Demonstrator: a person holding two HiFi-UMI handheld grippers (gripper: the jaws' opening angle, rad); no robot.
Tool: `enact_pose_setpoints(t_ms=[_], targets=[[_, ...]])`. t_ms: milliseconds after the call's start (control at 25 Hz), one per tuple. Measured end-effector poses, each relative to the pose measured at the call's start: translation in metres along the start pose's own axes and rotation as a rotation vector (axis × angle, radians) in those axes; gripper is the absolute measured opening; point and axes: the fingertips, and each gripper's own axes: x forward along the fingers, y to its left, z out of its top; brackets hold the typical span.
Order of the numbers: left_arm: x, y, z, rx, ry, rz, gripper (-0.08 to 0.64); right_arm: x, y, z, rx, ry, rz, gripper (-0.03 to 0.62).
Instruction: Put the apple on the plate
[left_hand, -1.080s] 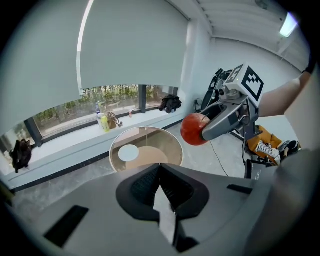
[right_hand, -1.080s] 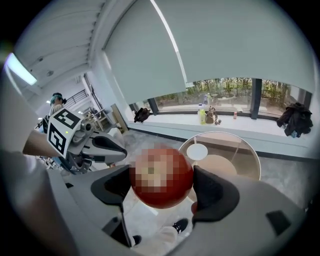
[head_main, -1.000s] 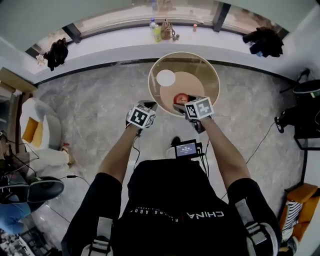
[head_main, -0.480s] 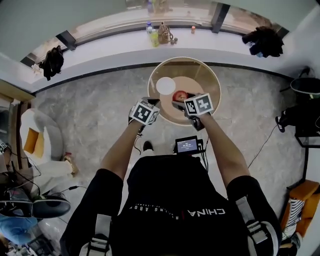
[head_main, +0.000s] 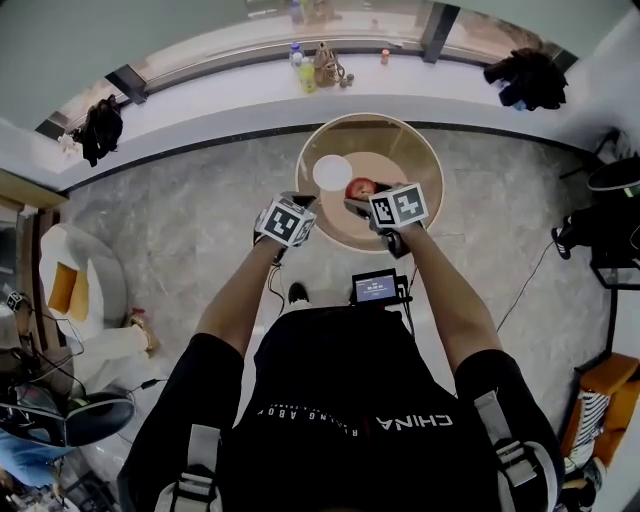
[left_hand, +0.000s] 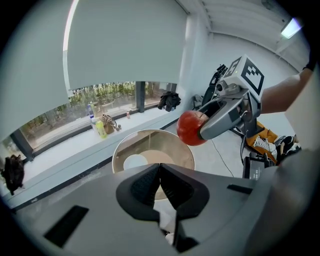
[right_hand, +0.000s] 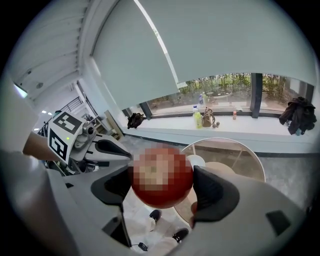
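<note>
My left gripper (left_hand: 160, 187) hangs nearest me at the table's near left edge, jaws pressed together with nothing between them. Just beside it, my right gripper (right_hand: 162, 184) is clamped on the red apple (right_hand: 161, 176), one jaw on each flank. The fruit is carried in the air over the near half of the round glass table (head_main: 420, 150). It is not touching the top.

The white plate (head_main: 332, 173) lies bare on the table, left of centre and slightly beyond the apple. The two are close but apart. Far off, bottles (head_main: 310, 72) stand on the sill (head_main: 200, 100) under the window.

The step in hand, as I judge it, is the carry to the plate. To do it well I should:
- move the apple left and a little away from me until it sits over the plate's middle
- bring it down level until its base rests on the plate
- only then part the jaws, and lift straight up

Letting go from any height risks a bounce or a roll off the rim onto the glass. The idle left gripper should stay back from the plate.
</note>
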Motion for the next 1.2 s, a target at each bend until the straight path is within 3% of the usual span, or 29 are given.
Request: enact_pose_setpoints(t_ms=[240, 440, 600, 880, 1040, 1200], targets=[[0.030, 0.010, -0.002, -0.047, 0.045, -0.004, 0.017, 0.022, -0.032, -0.003, -0.001, 0.036, 0.037, 0.408], [0.090, 0.047, -0.026, -0.130, 0.074, -0.030, 0.017, 0.100, -0.068, -0.013, 0.067, 0.037, 0.091, 0.408], [0.178, 0.109, -0.040, -0.124, 0.100, -0.053, 0.017, 0.199, -0.121, -0.008, 0.031, 0.076, 0.015, 0.408], [0.331, 0.197, -0.071, -0.141, 0.094, -0.065, 0.017, 0.373, -0.219, -0.019, 0.058, 0.081, -0.124, 0.408], [0.377, 0.228, -0.093, -0.189, 0.103, -0.034, 0.017, 0.439, -0.242, -0.022, -0.007, 0.104, -0.150, 0.408], [0.390, 0.236, -0.108, -0.200, 0.113, -0.038, 0.017, 0.467, -0.244, -0.026, -0.073, 0.138, -0.147, 0.408]])
